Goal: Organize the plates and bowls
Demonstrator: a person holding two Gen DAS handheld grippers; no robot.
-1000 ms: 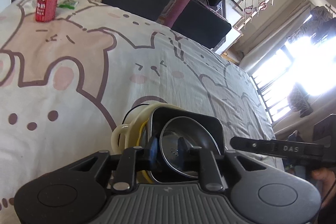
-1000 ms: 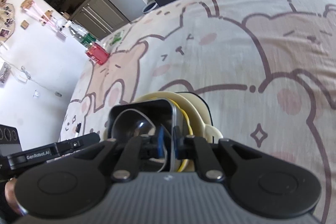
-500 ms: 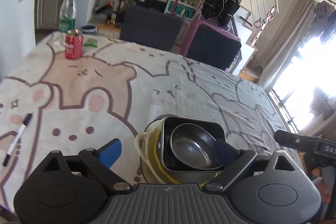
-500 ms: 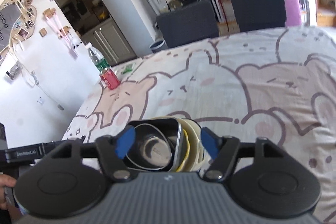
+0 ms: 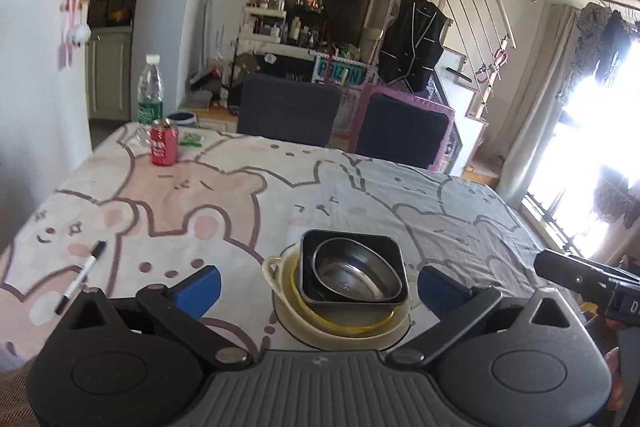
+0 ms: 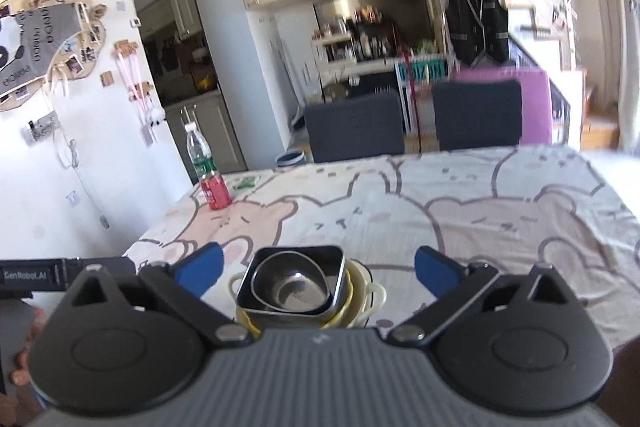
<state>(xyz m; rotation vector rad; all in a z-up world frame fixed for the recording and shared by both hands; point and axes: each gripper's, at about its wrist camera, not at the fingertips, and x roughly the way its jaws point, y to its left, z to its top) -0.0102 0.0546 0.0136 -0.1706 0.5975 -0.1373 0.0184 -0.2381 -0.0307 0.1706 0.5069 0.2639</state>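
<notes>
Left gripper [image 5: 318, 283]: jaws opening, blue pads spread wide, nothing touching them. The dish stack sat in the gap ahead of it, clear of both pads.

Right gripper [image 6: 316, 269]: same, jaws opening, pads splayed wide, nothing gripped. The stack showed between and beyond its pads, no contact.

Stack on the table [image 5: 360, 187], near the front edge, centre:
- cream bowl [image 5: 280, 277] with side handles at the bottom
- yellow-rimmed dish [image 5: 348, 325] inside it
- black square bowl [image 5: 352, 239] on top of that, sitting slightly skewed
- small steel bowl [image 5: 352, 275] nested in the black one, tilted toward one side

Right wrist view showed the same stack from the other side: steel bowl [image 6: 290, 283] in the black square bowl [image 6: 332, 255], cream handles poking out both sides.

Table was covered with a bear-print cloth. Far left corner: red can [image 5: 163, 147], with a water bottle [image 5: 150, 95] behind it. A marker pen [image 5: 80, 277] lay on the cloth left of the stack, well apart from it. Two dark chairs [image 5: 288, 115] stood at the far side.

The right gripper's body was visible at the right edge of the left view.
</notes>
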